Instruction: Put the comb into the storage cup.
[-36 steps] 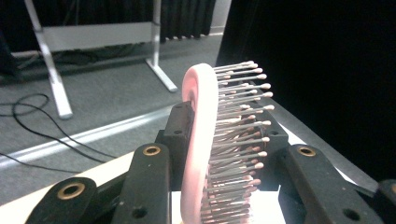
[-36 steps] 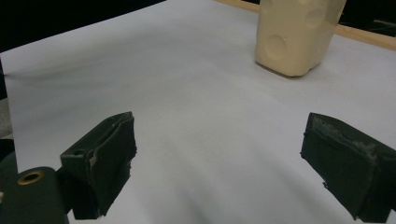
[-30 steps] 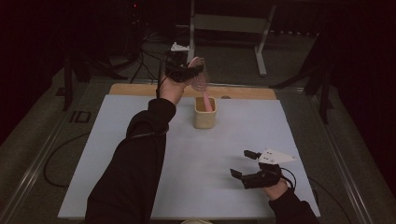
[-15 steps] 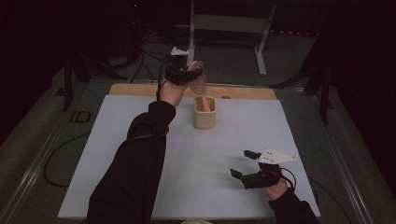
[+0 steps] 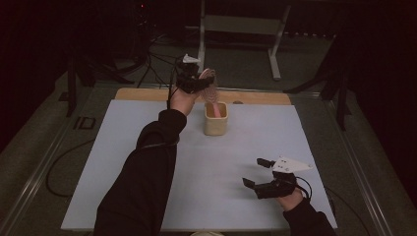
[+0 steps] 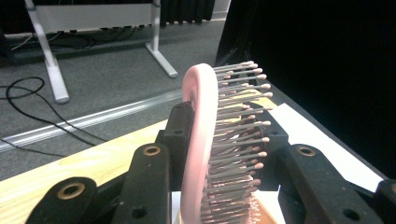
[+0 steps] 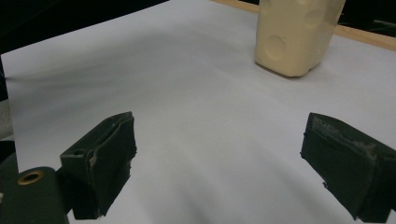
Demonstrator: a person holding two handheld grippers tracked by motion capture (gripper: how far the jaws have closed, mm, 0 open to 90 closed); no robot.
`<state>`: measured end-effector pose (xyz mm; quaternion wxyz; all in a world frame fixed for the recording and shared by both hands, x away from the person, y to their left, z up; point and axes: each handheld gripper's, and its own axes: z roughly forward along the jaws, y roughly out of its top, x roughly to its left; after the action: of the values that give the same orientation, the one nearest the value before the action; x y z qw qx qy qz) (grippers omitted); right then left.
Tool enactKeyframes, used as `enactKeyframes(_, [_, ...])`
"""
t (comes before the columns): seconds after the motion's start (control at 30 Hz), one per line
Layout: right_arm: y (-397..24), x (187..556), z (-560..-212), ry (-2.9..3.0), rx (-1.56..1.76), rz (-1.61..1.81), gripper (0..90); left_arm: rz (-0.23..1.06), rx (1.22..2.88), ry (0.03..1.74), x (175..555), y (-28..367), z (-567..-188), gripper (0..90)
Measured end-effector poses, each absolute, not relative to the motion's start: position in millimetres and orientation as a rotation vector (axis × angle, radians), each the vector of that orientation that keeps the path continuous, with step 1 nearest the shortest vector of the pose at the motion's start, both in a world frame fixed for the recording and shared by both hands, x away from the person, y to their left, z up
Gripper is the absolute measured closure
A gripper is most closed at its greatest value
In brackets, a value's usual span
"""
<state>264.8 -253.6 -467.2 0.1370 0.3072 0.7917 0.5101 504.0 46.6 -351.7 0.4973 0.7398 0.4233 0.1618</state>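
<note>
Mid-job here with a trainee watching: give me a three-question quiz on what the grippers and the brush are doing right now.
1. True or false: the right gripper is shut on the cream holder.
2. What does the left gripper clamp? A) a pink hairbrush B) a cable C) nothing
3. Fill in: the pink hairbrush has its handle end down in the cream ____.

Key: 1 false, its jaws stand open over the white mat. 2 A. 3 holder.
</note>
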Motion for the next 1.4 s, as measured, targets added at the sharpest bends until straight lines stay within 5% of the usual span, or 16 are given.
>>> enactKeyframes(1.4, [-253.3,265.2,-467.2,2.293,0.891,1.479,9.8,0.31,1.776,1.047,513.0,49.1,-389.4,64.6])
